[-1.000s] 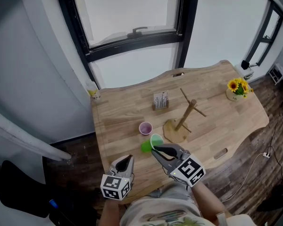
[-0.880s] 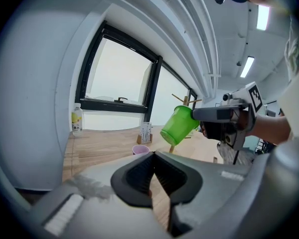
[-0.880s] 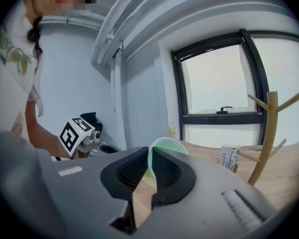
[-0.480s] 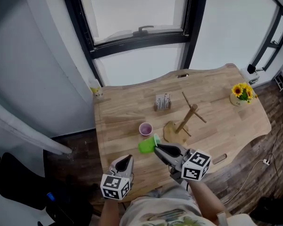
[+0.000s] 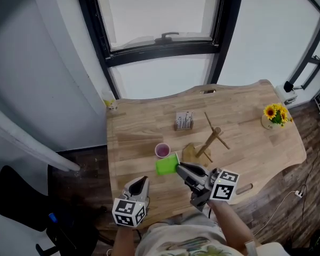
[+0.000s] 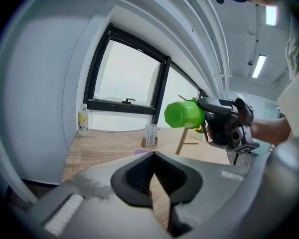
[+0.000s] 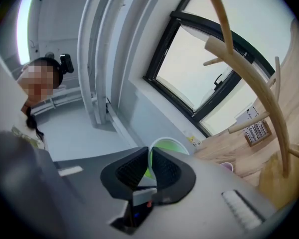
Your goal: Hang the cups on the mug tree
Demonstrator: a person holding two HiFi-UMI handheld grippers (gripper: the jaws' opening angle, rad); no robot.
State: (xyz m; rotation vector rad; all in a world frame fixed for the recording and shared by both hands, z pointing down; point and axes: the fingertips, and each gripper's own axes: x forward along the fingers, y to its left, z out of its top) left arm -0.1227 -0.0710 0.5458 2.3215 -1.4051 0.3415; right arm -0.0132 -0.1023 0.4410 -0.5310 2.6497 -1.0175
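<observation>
Right gripper [image 5: 179, 167] is now sitting rolled over compared with a second ago, so the green cup [image 5: 166, 165] is riding on its side instead of mouth-up, clear of the table [image 5: 129, 135]. It is also sitting a bit closer to the mug tree [image 5: 209, 139]. Left gripper [image 5: 142, 181] is staying about where it was.

Right jaws are clamping the cup's wall, one pad inside the mouth and one outside. In the right gripper view only an arc of rim is showing over the pads [image 7: 164, 171], which are hiding the rest of the cup. In the left gripper view the cup's base is facing the camera, sticking out past the right gripper's tips. Whether the cup has a handle is not showing in any view.

Left jaws are sitting with their tips together, gripping nothing. They are pointing across the table from the near edge, left of the right gripper.

Moving outward:
- The pink cup [image 5: 162, 150] is standing upright just beyond the green cup, ahead of both grippers. In both gripper views only a sliver of it is showing.
- The mug tree is standing ahead-right of the right tips, close. The gripper body is partly covering its base in the right gripper view.
- A card holder [image 5: 184, 119] is sitting farther ahead, past the pink cup. Its print is too small to read.
- A small bottle [image 5: 112, 105] is standing far ahead-left of the left gripper, at the table's back corner.
- A flower pot [image 5: 272, 114] is sitting well off to the right of the right gripper.
</observation>
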